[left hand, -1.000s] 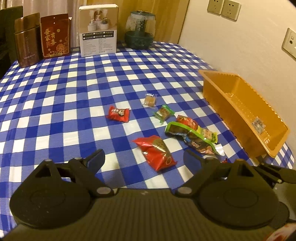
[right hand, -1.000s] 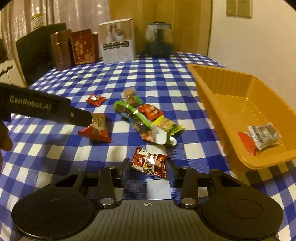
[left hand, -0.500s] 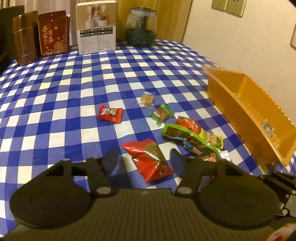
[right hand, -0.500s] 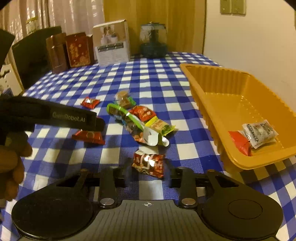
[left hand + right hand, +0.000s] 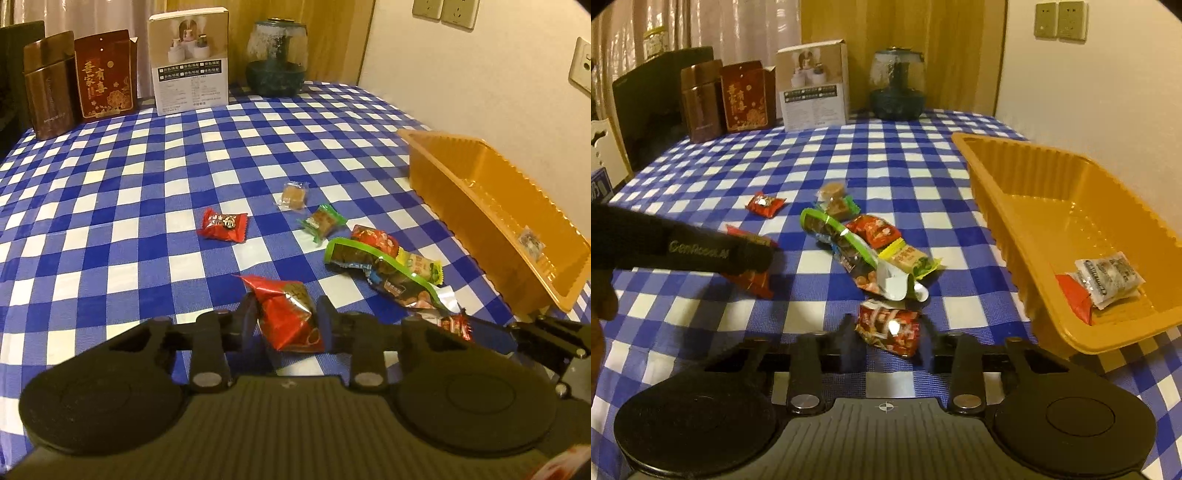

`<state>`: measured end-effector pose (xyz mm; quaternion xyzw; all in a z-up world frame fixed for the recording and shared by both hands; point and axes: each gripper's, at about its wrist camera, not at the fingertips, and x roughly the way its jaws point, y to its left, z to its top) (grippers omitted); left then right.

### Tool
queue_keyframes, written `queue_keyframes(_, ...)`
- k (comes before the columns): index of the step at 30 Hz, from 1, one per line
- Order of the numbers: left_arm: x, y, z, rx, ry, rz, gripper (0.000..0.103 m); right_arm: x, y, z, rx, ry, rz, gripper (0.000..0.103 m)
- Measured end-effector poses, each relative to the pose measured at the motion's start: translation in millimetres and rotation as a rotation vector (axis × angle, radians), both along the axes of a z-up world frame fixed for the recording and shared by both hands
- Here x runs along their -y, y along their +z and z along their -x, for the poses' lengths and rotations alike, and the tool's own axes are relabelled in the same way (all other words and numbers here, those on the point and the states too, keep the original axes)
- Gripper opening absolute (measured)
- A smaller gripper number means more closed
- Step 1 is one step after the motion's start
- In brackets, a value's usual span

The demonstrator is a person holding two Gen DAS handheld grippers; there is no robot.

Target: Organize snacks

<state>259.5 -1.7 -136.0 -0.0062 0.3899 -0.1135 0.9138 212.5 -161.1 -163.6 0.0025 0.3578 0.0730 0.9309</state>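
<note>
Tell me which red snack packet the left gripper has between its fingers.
The large crinkled red packet, nearest the camera, sits between the left gripper fingers. The small red candy lies apart, farther out on the checked cloth.

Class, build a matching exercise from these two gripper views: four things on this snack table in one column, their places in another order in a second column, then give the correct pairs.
Things
1. large red packet
2. white packet
3. glass jar
4. dark red snack packet

Places
A. inside the orange tray
B. between the left gripper fingers
C. between the right gripper fingers
D. far edge of the table, by the wall

Pairs: 1-B, 2-A, 3-D, 4-C
</note>
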Motion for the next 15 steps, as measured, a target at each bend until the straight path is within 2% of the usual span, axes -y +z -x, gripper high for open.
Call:
queue_keyframes(7, -6, 7, 14, 0.006, -0.004, 0.002, 0.029, 1, 7, 7, 0.008, 0.006, -0.020, 0.028)
queue_keyframes(15, -4, 28, 40, 0.050, -0.003, 0.010, 0.029, 7, 34, 26, 0.064, 0.018, -0.031, 0.028)
